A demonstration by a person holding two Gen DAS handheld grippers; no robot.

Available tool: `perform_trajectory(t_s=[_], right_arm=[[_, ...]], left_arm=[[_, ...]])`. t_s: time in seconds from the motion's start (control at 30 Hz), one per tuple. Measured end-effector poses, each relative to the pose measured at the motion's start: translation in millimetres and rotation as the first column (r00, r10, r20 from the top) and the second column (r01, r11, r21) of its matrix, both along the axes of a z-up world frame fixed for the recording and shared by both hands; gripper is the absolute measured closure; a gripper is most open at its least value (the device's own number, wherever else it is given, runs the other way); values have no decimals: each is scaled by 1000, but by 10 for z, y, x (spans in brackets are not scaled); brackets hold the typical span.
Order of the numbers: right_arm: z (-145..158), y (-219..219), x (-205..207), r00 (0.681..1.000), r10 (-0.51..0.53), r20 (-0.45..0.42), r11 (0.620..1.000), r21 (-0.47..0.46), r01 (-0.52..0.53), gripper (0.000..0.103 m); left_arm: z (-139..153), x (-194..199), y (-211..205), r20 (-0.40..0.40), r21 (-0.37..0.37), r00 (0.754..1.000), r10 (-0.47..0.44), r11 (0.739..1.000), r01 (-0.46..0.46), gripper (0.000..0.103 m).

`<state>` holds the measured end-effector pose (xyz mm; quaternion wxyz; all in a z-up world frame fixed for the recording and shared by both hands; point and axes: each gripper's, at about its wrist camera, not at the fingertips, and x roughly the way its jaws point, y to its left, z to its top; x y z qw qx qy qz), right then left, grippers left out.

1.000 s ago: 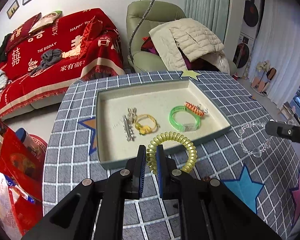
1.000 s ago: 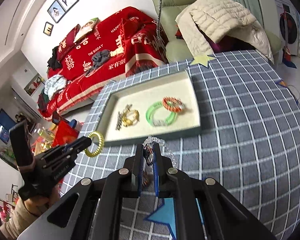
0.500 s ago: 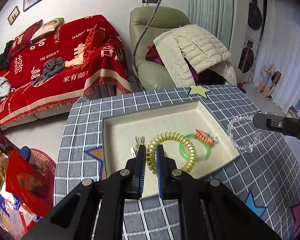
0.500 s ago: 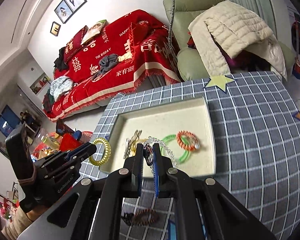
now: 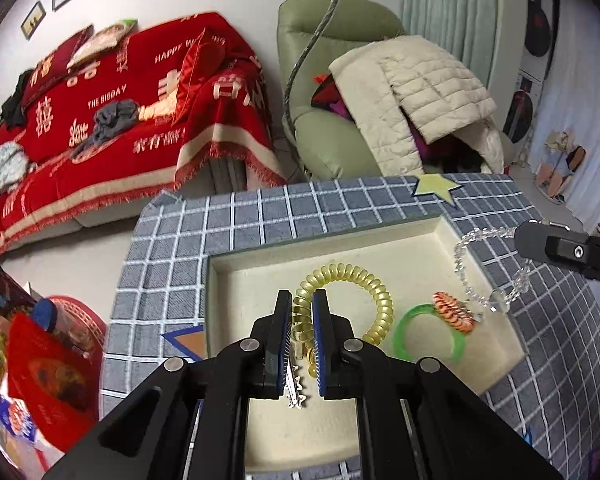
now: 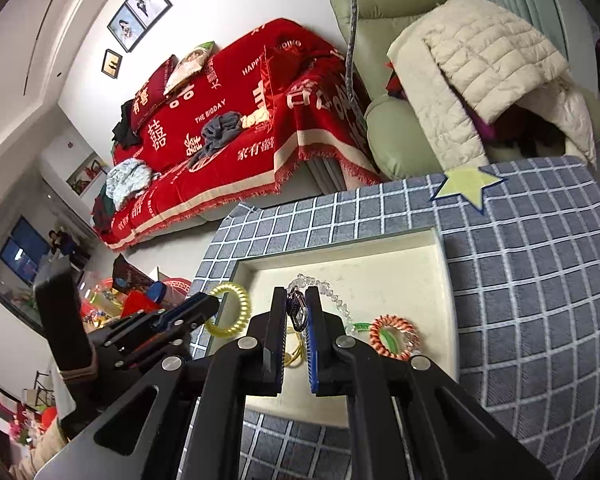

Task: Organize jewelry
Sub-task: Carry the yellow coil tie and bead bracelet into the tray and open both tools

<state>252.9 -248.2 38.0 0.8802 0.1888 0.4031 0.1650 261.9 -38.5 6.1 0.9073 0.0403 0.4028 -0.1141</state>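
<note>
The left gripper (image 5: 302,314) pinches a yellow coil (image 5: 342,284) over the tray (image 5: 496,352). The right gripper (image 6: 296,308) pinches a clear bead chain (image 6: 332,292) there too. To do this well, lower each one to a bare spot (away from the green ring (image 5: 428,330) and orange band (image 5: 454,314)), then let go. A second ago both hung over the cloth (image 5: 240,224), short of the tray

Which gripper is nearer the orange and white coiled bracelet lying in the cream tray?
Right. The right gripper hangs its clear beaded bracelet beside the orange coil; the left gripper, holding the yellow coil, is farther across the tray.
</note>
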Motion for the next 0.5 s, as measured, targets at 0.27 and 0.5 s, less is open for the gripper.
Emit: perform_trajectory(t_s=[0.27,0.5], right_arm=[[-422,97,259,999,7,-48,1000,15,-6,94],[-655,61,316,996,-55,-65,987,-156,44,94]], left_arm=[[-421,169,-45,-58,15,998,29,999,-28,71],[-638,195,-90,-62,101,997,50,994,-43,71]])
